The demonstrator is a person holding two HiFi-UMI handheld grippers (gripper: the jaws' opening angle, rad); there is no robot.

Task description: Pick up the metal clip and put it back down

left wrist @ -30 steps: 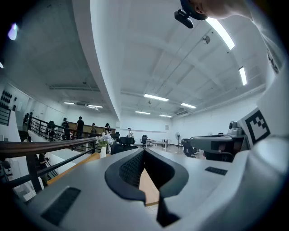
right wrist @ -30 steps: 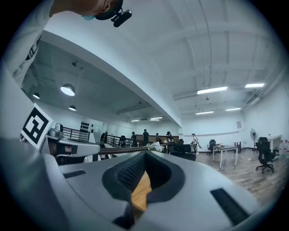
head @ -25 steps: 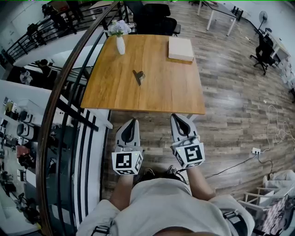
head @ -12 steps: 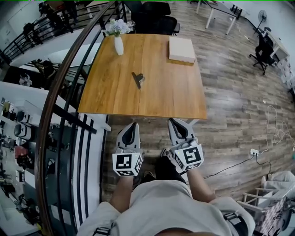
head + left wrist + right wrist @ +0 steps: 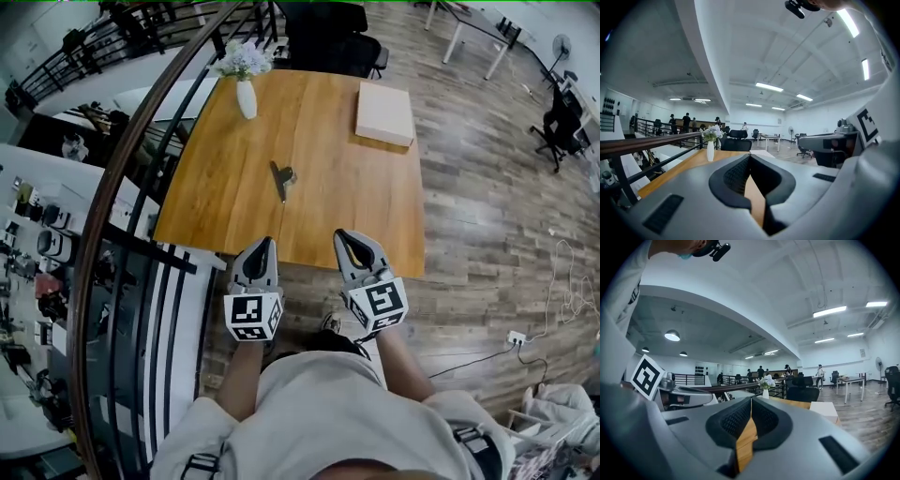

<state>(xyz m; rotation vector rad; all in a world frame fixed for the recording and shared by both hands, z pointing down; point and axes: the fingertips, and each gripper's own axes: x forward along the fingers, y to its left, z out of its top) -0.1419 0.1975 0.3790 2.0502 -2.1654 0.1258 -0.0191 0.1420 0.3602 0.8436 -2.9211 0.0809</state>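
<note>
The metal clip [image 5: 283,177] is small and dark. It lies near the middle of the wooden table [image 5: 347,202], left of centre. My left gripper [image 5: 263,242] and right gripper [image 5: 343,234] are side by side at the table's near edge, well short of the clip, both pointing at the table. In the left gripper view the left gripper [image 5: 749,156] has its jaw tips touching with nothing between them. In the right gripper view the right gripper [image 5: 751,400] is also shut and empty. The clip does not show in either gripper view.
A white vase of flowers [image 5: 246,92] stands at the table's far left. A flat pale box [image 5: 384,112] lies at the far right. A dark curved railing [image 5: 141,159] runs along the left side, with black office chairs [image 5: 328,37] beyond the table. The floor [image 5: 487,216] is wood planks.
Both grippers have moved forward from over the floor to the table's near edge. The table sits closer in the head view. The clip has not moved.
</note>
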